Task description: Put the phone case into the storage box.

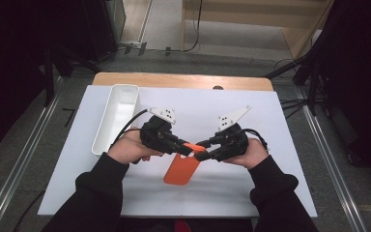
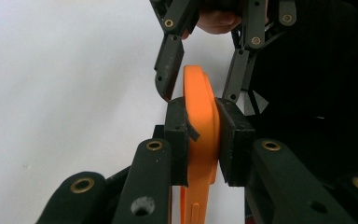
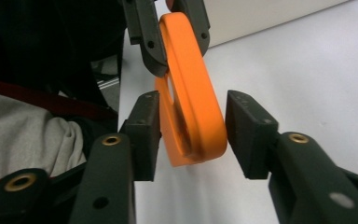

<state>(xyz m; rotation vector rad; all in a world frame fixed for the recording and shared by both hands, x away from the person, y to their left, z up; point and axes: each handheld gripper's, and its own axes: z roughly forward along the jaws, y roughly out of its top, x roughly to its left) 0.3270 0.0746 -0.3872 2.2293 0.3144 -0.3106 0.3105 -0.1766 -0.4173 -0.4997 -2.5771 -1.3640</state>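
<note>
Two grippers at frame centre | left gripper (image 2: 200,135) clenched on orange phone case (image 1: 179,169) | right gripper (image 3: 193,135) released around its edge | white bin (image 1: 118,113) upper left empty, placing undone

We see a wooden table (image 1: 183,80), mostly covered by a white sheet (image 1: 251,188) that leaves a strip of wood bare at the far edge. On the sheet's left we note a long white tray (image 1: 117,116) lying lengthwise, running near to far. We can't tell if the orange phone case (image 1: 179,171) touches the sheet.
</note>
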